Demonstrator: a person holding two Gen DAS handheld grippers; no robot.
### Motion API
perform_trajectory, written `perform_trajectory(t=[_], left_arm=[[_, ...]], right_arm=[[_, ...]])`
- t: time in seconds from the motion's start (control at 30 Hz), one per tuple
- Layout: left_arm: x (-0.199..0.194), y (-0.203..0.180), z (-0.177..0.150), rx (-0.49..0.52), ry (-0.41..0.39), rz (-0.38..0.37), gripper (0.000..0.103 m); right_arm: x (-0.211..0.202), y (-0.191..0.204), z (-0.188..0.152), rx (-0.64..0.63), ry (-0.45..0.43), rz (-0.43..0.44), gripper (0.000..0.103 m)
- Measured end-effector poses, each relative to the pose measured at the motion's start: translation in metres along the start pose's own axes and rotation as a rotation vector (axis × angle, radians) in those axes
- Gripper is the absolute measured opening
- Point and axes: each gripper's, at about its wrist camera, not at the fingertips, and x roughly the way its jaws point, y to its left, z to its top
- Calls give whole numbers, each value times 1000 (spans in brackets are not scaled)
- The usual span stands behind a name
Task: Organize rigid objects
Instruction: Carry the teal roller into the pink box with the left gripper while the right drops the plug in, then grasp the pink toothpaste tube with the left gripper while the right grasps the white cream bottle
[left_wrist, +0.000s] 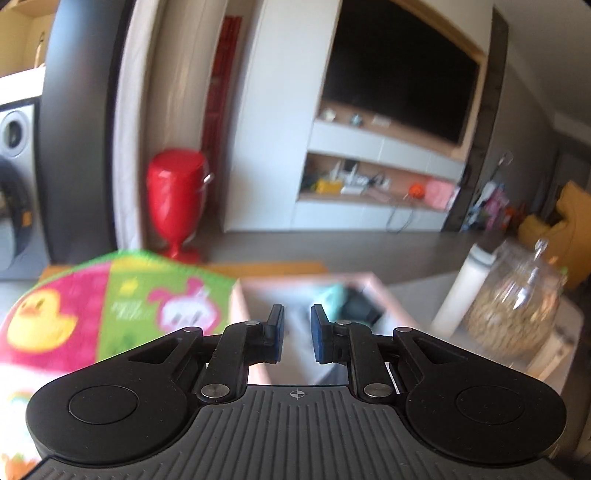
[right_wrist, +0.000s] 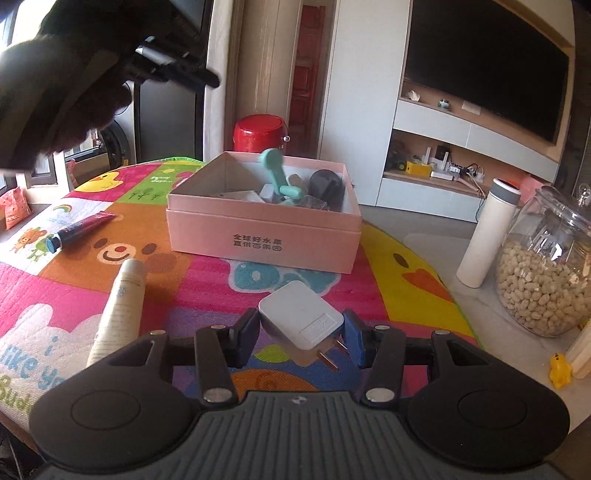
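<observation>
A pink box (right_wrist: 264, 236) stands on the colourful mat (right_wrist: 221, 284) and holds a teal tool (right_wrist: 280, 173), a black object and other small items. My right gripper (right_wrist: 301, 332) is shut on a white plug adapter (right_wrist: 299, 317) just above the mat, in front of the box. A white tube (right_wrist: 120, 306) and a dark red tube (right_wrist: 79, 229) lie on the mat to the left. My left gripper (left_wrist: 297, 332) is open a little and empty, raised above the pink box (left_wrist: 255, 295); it also shows in the right wrist view, top left (right_wrist: 110, 48).
A white flask (right_wrist: 485, 232) and a glass jar of nuts (right_wrist: 543, 266) stand on the table at the right. A small yellow duck figure (right_wrist: 559, 363) sits by the jar. A red bin (right_wrist: 258, 133) stands on the floor behind the box.
</observation>
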Motion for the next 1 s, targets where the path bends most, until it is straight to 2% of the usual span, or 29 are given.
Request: perform_trajectory(t=[0.1, 0.2, 0.3, 0.43, 0.47, 0.53, 0.57, 0.7, 0.83, 1.0], left_arm=[[-8, 5, -38, 73, 57, 94, 17], [-15, 15, -61, 88, 87, 104, 17], [-21, 18, -75, 124, 87, 128, 17], [-27, 19, -83, 123, 112, 101, 17], [-28, 20, -84, 119, 115, 99, 17], [-29, 23, -85, 110, 118, 98, 17], [-29, 25, -86, 105, 122, 97, 17], [-27, 32, -91, 91, 142, 105, 17], [-25, 37, -95, 87, 153, 125, 17], [-24, 39, -99, 98, 152, 147, 17]], right_arm=[[5, -8, 14, -12, -8, -27, 48], [5, -13, 44, -19, -63, -34, 48], [3, -17, 91, -6, -145, -8, 48], [11, -11, 156, -14, -226, 10, 49], [16, -10, 170, -10, -224, 20, 50], [26, -6, 189, 5, -198, 33, 63], [31, -4, 195, 20, -188, 31, 64], [37, 9, 180, 14, -139, 91, 67], [44, 25, 138, -11, -47, 120, 67], [53, 33, 85, 21, 74, 175, 67]])
